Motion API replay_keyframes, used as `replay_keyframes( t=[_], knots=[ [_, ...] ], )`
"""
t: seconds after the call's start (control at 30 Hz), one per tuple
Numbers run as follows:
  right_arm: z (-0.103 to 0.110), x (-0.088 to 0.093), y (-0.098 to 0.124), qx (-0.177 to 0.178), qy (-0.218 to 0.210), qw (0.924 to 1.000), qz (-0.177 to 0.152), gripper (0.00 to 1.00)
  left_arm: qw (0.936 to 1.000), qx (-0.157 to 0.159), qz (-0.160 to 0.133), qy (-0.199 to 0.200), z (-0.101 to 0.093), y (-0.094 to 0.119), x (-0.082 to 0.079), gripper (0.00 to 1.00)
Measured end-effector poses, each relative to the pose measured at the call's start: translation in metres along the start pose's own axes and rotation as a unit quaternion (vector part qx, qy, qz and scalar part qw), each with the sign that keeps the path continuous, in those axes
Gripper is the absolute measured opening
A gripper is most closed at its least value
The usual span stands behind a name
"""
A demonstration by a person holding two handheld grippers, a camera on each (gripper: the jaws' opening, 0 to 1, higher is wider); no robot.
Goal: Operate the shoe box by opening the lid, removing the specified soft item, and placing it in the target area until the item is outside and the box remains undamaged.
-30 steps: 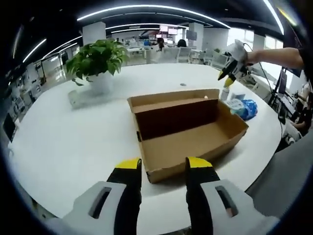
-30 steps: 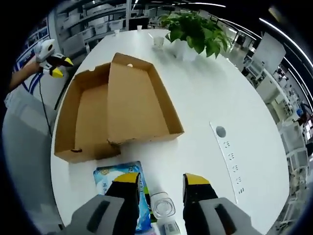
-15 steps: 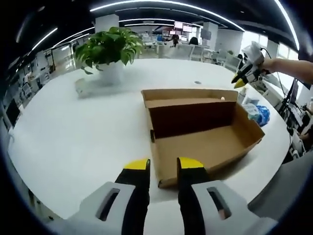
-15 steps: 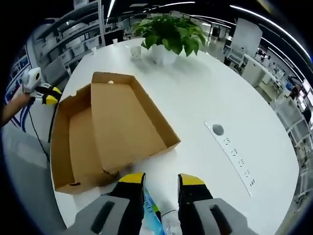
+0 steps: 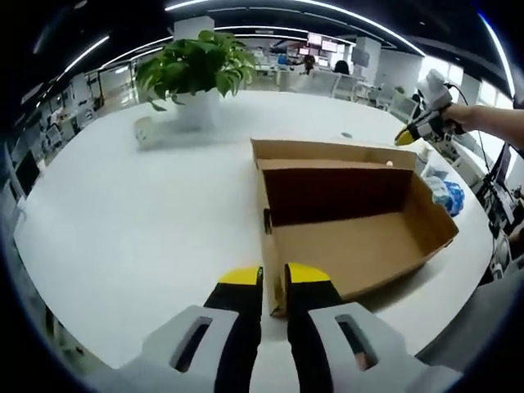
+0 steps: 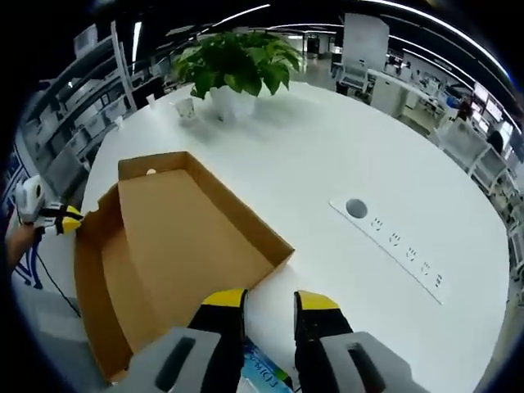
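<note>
Already the box (image 5: 352,213) is seen open and empty at frame centre, the soft pack (image 5: 449,196) outside at right; both claws (image 5: 273,278) (image 6: 270,301) nearly pressed together, pinching nothing; only withdrawal seems required.

Bright, even light is cast from ceiling strip lamps (image 5: 246,6) far ahead of the tongs. Mild glare is spread across the white table (image 5: 123,221). The interior of the shoe box (image 5: 344,205) is darkened by shadow at its far wall. Strong fisheye bending is seen toward the edges; focus stays sharp, with distant background slightly softened.
</note>
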State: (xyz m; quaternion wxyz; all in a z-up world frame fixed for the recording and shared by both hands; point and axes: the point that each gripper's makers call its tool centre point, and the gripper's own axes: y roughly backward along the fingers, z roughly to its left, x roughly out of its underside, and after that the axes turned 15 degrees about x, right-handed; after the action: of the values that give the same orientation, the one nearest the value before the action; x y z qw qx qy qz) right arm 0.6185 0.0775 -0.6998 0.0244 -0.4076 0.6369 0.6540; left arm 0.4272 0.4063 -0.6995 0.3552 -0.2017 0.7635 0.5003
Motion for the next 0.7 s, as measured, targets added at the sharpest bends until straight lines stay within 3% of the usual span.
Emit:
replay_keyframes(
  t=[0.33,0.7],
  knots=[
    [0.004,0.001,-0.012,0.011,-0.068,0.9973,0.027,0.15,0.9997,-0.011,-0.007,0.023,0.002,-0.003,0.004,0.02],
    [0.011,0.005,-0.025,0.013,-0.096,0.9945,0.040,0.14,0.9994,-0.015,-0.006,0.029,0.005,-0.005,0.005,0.01]
  ],
)
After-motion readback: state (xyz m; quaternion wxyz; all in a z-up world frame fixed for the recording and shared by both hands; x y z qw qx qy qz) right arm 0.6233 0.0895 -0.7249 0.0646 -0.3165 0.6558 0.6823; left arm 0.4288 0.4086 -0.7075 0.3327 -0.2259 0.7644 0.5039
